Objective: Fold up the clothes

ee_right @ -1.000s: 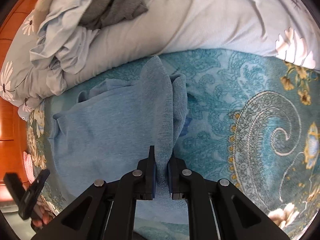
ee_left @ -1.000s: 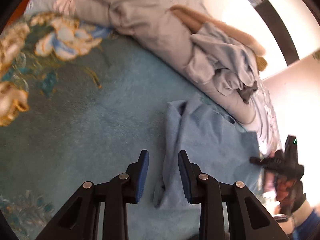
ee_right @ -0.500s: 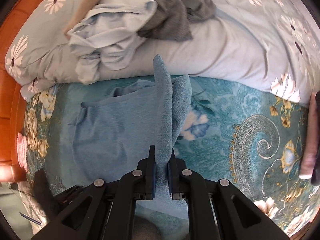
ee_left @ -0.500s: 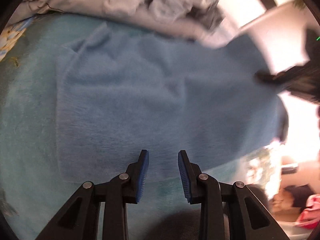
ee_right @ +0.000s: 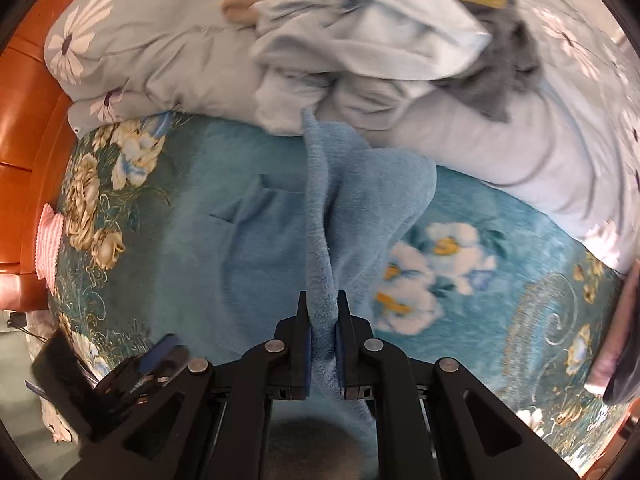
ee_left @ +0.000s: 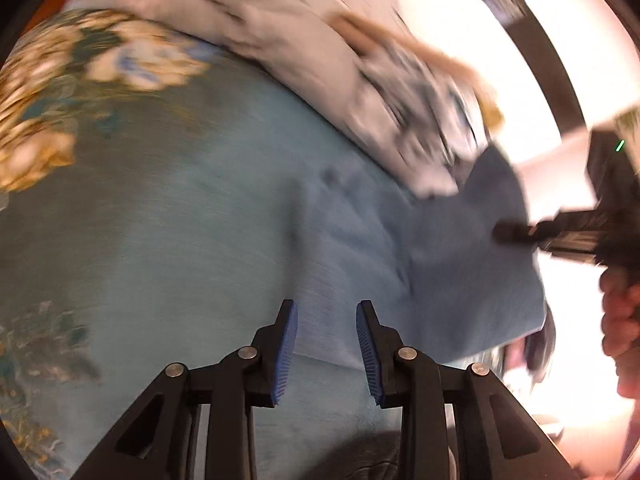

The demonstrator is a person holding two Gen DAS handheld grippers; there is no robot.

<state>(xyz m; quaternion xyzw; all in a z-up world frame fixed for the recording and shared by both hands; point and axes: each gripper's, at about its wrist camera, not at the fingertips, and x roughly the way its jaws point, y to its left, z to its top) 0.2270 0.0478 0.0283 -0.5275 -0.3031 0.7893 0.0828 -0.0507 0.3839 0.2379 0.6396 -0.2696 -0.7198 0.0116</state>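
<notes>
A light blue fleece garment (ee_left: 404,248) lies partly on the teal floral blanket (ee_left: 160,240). My right gripper (ee_right: 323,312) is shut on an edge of the garment (ee_right: 320,200) and holds that edge lifted, the cloth hanging in folds. It shows at the right of the left wrist view (ee_left: 516,234). My left gripper (ee_left: 326,320) is open and empty, its blue pads either side of the garment's near edge, just above it. It shows blurred at the lower left of the right wrist view (ee_right: 152,364).
A pile of unfolded clothes (ee_right: 372,52) in pale blue, grey and tan lies on a grey floral duvet (ee_right: 152,40) behind the garment. An orange wooden bed frame (ee_right: 24,120) runs along the left. A pink cloth (ee_right: 48,236) lies at the bed's edge.
My right gripper has lifted the garment's edge higher and carried it leftward over the rest. My left gripper has swung back and now hovers at the garment's near edge.
</notes>
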